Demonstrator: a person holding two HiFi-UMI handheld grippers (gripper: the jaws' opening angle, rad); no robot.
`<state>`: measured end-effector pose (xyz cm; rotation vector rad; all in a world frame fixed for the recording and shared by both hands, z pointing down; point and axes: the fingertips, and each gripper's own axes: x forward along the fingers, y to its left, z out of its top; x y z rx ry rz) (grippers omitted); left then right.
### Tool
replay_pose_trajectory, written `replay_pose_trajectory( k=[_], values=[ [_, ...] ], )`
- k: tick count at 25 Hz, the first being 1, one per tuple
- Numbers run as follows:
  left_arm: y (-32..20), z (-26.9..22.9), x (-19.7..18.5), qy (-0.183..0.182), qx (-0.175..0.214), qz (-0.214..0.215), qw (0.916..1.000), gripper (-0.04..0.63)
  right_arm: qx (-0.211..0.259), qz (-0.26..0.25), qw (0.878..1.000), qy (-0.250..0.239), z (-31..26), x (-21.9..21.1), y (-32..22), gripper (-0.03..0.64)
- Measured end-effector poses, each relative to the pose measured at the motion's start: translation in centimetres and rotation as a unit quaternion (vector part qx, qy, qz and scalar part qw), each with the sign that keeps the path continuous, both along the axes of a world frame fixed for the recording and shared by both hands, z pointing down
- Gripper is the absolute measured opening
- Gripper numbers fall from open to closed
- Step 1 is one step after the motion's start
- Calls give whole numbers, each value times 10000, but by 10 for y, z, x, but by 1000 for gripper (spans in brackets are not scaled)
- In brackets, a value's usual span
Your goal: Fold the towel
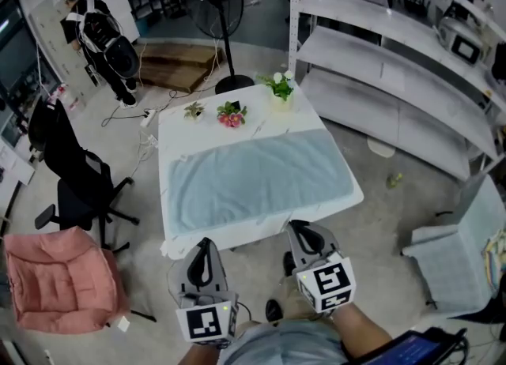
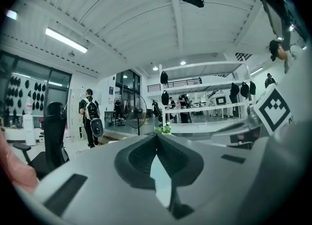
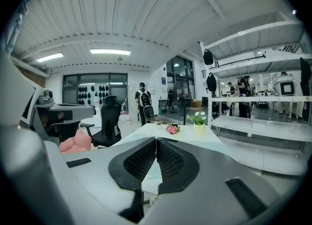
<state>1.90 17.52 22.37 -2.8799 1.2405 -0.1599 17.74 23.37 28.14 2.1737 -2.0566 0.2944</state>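
A light blue towel [image 1: 257,178] lies spread flat across the near half of a white table [image 1: 180,122]. My left gripper [image 1: 204,243] hangs just short of the table's front edge, left of centre, with its jaws shut and nothing between them. My right gripper [image 1: 300,226] sits at the front edge further right, also shut and empty. In the left gripper view the closed fingertips [image 2: 156,135] point level across the table, and a strip of towel [image 2: 161,178] shows below them. In the right gripper view the shut jaws [image 3: 156,140] face the towel [image 3: 202,137].
At the table's far edge stand a potted white flower [image 1: 279,87], pink flowers [image 1: 232,114] and a small plant [image 1: 194,109]. A black office chair [image 1: 75,182] and pink cushion [image 1: 55,276] are left. White shelves [image 1: 395,63] are right, a fan [image 1: 221,8] and a person [image 1: 99,39] behind.
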Motion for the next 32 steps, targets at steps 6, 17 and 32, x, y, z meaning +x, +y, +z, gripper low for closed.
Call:
replay_pose_trajectory(
  k=[6, 17, 32],
  values=[
    [-32, 11, 30, -121, -55, -29, 9999, 5, -177, -59, 9997, -123, 15, 28, -32, 23],
    [-86, 38, 110, -470, -375, 102, 9981, 5, -462, 12, 9978, -466, 47, 102, -85, 28],
    [-134, 16, 200, -449, -224, 152, 9986, 5, -448, -14, 9980, -449, 32, 185, -135, 26]
  ],
)
